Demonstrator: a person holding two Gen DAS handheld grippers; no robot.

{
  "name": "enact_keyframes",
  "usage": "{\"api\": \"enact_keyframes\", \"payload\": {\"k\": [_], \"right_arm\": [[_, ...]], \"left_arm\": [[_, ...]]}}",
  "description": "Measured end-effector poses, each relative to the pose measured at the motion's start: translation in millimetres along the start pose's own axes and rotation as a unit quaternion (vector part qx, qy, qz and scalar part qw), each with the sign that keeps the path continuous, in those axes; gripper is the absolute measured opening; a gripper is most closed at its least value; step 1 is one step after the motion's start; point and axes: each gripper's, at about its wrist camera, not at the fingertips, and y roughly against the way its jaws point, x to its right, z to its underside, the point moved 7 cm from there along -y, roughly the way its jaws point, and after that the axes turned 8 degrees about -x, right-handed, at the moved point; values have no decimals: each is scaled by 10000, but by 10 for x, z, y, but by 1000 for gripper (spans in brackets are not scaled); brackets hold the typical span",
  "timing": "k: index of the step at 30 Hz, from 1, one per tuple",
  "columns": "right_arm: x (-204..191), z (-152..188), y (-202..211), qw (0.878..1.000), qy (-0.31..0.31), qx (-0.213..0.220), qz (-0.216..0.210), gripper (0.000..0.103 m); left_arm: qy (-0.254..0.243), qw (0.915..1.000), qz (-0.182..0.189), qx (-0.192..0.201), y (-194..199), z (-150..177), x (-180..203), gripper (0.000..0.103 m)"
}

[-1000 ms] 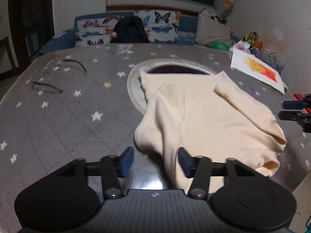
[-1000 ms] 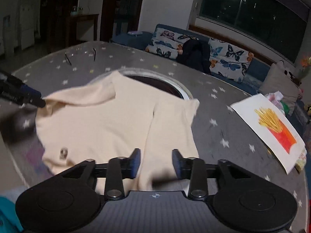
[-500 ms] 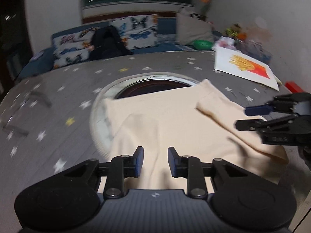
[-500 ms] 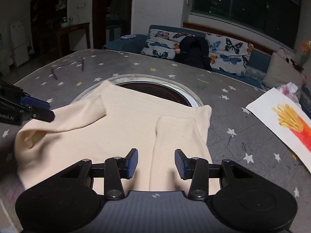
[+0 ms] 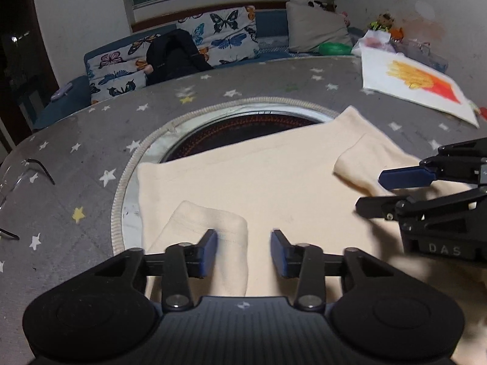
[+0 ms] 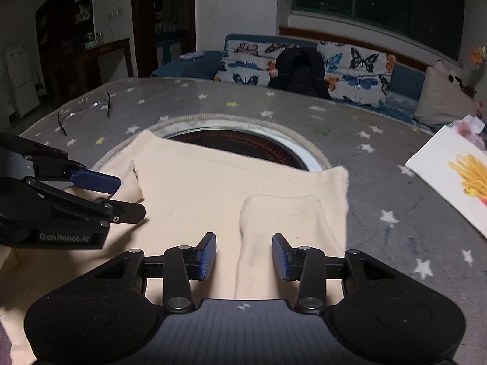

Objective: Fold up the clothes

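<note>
Both sleeves already laid in on the cream knit sweater (image 5: 274,182). Left gripper (image 5: 243,254) and right gripper (image 6: 243,257) fingers spread, empty, left's having just opened, right's just closing. Best pinching the near edge evenly, then folding flat.

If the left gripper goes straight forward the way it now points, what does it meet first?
Probably the cream garment: the left gripper, jaws apart, points down at its folded sleeve. Depth is unclear.
</note>
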Motion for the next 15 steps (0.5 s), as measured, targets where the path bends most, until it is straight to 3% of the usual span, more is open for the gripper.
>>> {"api": "enact_keyframes", "payload": {"k": [2,4,6,9,15], "right_arm": [[13,5,-40,10000,-39,-13,66,33],[47,8,-32,9999,-72,19,150,15],[97,17,-2,9997,-136,55,195,9],[216,35,140,9989,-336,229,218,7],[626,124,652,9935,-843,672,379,6]], "left_arm": [[85,10000,-4,44,-3,-6,-33,20],[227,9997,45,54,6,-9,-94,15],[424,9989,201,77,41,-5,-165,10],[779,9957,406,283,221,13,-326,7],[1460,9845,376,891,814,168,-864,7]]}}
